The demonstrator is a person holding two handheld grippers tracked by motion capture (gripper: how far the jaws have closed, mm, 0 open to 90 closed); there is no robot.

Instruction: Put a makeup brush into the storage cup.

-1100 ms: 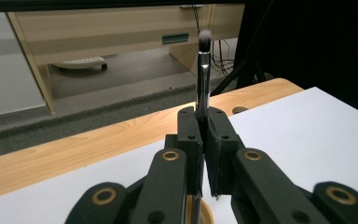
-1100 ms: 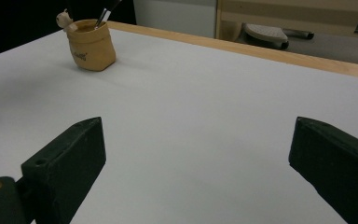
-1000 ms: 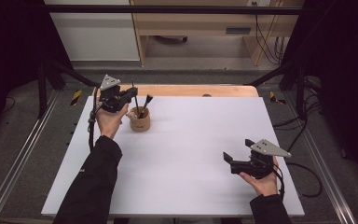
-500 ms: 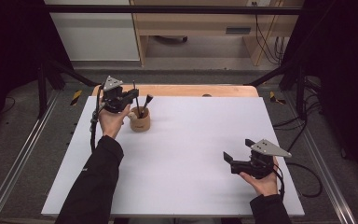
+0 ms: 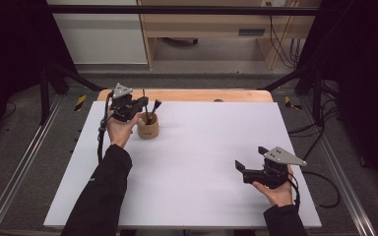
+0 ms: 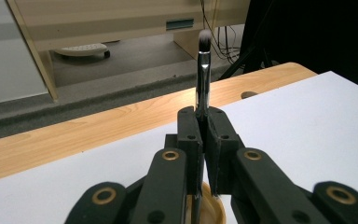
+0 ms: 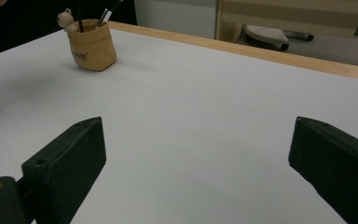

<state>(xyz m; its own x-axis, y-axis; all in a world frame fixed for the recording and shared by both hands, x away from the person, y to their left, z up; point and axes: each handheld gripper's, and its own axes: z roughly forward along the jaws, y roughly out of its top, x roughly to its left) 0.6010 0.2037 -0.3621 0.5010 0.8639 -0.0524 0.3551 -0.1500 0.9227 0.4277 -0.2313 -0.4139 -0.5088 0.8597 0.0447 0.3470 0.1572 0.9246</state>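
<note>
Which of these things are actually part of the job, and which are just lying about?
In use:
- left hand-held gripper, shut on the slim white-tipped makeup brush
- small tan holder pot

Lying about:
- right hand-held gripper, open, on the white tabletop
- another dark brush in the pot

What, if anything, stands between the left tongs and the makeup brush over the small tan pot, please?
Nothing visible. The left tongs are shut directly on the makeup brush, its handle pinched between the jaws and its bristle tip pointing up, right above the tan pot. Another brush leans in the pot, beside the grip and apart from it.
</note>
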